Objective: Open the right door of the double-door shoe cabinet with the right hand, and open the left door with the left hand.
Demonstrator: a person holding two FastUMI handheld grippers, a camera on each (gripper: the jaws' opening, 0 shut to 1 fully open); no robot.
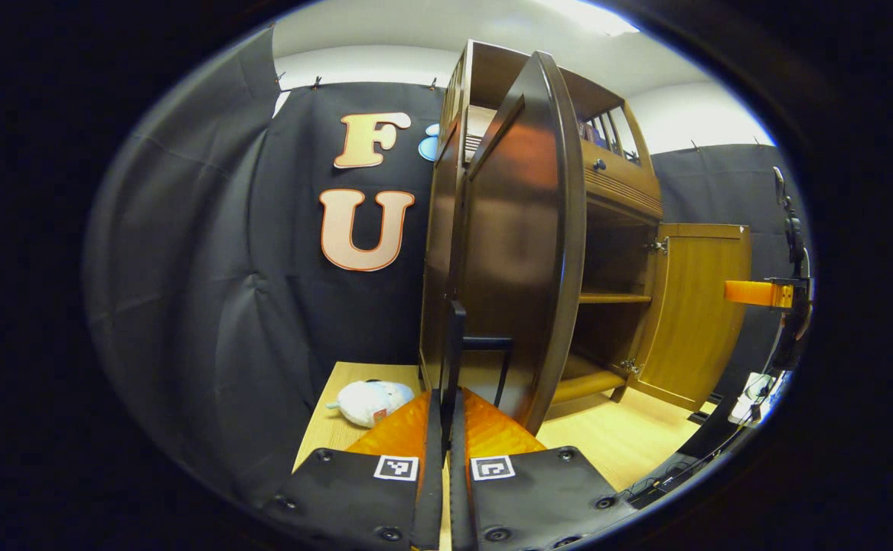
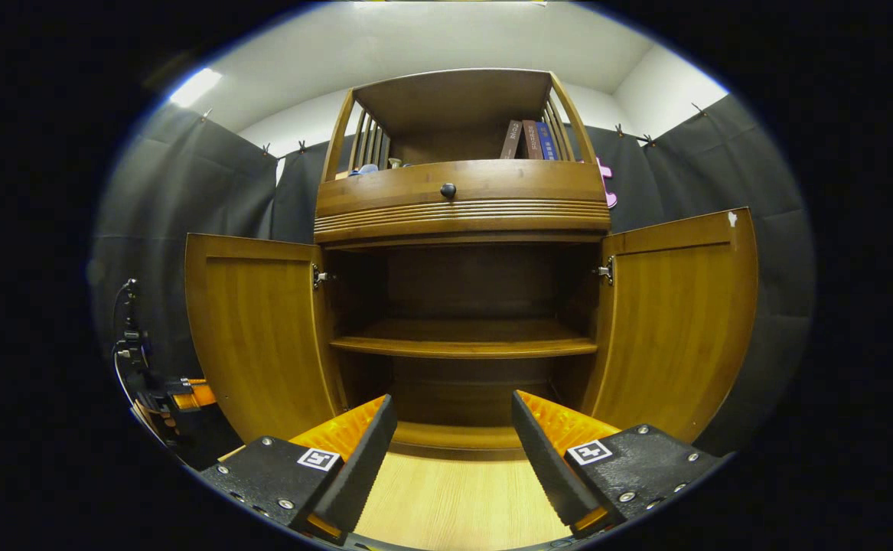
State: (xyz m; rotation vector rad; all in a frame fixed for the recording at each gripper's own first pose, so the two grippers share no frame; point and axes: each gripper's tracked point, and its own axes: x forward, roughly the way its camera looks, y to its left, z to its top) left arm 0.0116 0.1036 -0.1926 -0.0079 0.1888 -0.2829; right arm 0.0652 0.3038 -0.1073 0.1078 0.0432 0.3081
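A: What do the two views show of the shoe cabinet [image 2: 461, 207]?

B: In the right gripper view it stands straight ahead of the right tongs [image 2: 452, 428], both doors swung wide. The left door [image 2: 262, 329] stands ahead and to the left of those tongs, the right door [image 2: 676, 321] ahead and to the right, with the inner shelf [image 2: 465, 344] bare between them. The right tongs are spread apart and hold nothing.

A: And the left tongs?

B: In the left gripper view the left tongs [image 1: 446, 405] are drawn nearly together around the thin dark handle [image 1: 457, 344] of the left door [image 1: 519, 252], whose glossy outer face rises just ahead. Whether both fingers actually press the handle cannot be told. A plush toy [image 1: 371, 401] lies on the floor to the left of these tongs.

A: How will a door handle?

B: Judged from its look: rigid wood, moderately heavy, swinging on metal hinges [image 2: 605, 270] about a fixed vertical line. The lacquered face is probably slippery, so the slim handle is the place to grip. The pull should follow the arc, not a straight line.

A: How far along is the task?

B: Both doors appear fully open.
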